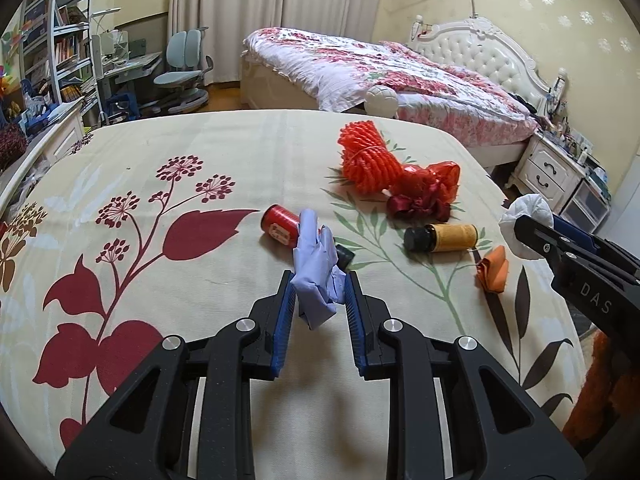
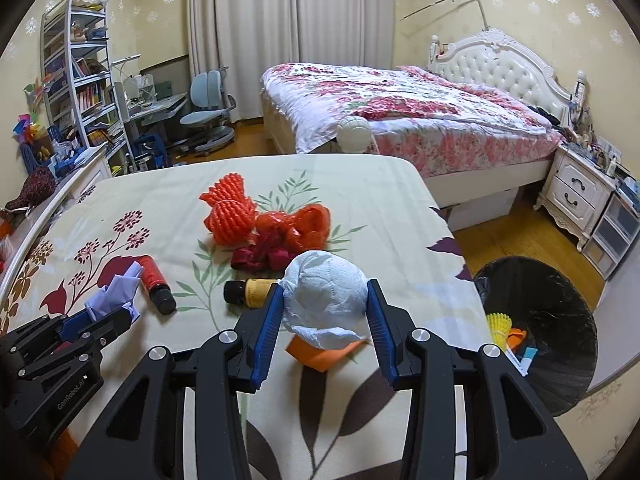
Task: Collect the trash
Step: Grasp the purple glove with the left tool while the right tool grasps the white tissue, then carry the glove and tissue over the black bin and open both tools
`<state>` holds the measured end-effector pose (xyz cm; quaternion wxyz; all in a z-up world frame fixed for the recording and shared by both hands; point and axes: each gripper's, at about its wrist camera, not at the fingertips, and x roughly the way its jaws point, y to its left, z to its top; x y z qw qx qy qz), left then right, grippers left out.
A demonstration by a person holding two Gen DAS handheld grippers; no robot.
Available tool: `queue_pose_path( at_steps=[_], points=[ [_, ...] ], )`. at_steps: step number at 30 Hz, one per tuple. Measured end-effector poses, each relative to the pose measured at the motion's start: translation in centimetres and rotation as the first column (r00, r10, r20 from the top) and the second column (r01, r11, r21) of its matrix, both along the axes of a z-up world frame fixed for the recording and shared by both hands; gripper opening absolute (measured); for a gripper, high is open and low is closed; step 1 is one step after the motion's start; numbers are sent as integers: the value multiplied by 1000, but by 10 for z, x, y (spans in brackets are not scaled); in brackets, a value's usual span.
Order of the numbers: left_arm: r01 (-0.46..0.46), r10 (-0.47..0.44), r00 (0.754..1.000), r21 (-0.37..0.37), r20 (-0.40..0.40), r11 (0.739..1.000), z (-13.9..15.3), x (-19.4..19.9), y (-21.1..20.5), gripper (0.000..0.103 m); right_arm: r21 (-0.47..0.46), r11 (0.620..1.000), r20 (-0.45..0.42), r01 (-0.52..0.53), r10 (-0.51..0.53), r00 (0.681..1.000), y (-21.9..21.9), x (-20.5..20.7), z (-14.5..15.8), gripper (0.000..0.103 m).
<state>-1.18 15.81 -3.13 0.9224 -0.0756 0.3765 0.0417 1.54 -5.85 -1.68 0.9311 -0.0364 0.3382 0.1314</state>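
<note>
My left gripper (image 1: 319, 280) is shut on a crumpled pale blue paper (image 1: 316, 266), held just above the floral tablecloth (image 1: 200, 152). My right gripper (image 2: 326, 292) is shut on a white crumpled tissue ball (image 2: 326, 296), held above the table near its right edge. The right gripper also shows in the left wrist view (image 1: 532, 236), and the left gripper shows in the right wrist view (image 2: 108, 312). On the table lie a red bottle (image 1: 280, 224), a yellow-labelled brown bottle (image 1: 444, 238), an orange paper scrap (image 1: 494, 272), orange foam netting (image 1: 366, 156) and red crumpled wrappers (image 1: 428, 192).
A black-lined trash bin (image 2: 560, 320) with some trash in it stands on the wooden floor to the right of the table. Behind are a bed (image 2: 400, 108), a nightstand (image 2: 576, 192), a desk chair (image 2: 208, 112) and a bookshelf (image 2: 80, 76).
</note>
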Motion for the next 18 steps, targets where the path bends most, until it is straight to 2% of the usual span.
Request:
queue_pose_path(
  at_steps=[18],
  points=[
    [71, -72, 997, 9, 11, 997, 1, 3, -34, 25, 15, 997, -6, 74, -74, 997, -37, -4, -2, 42]
  ],
)
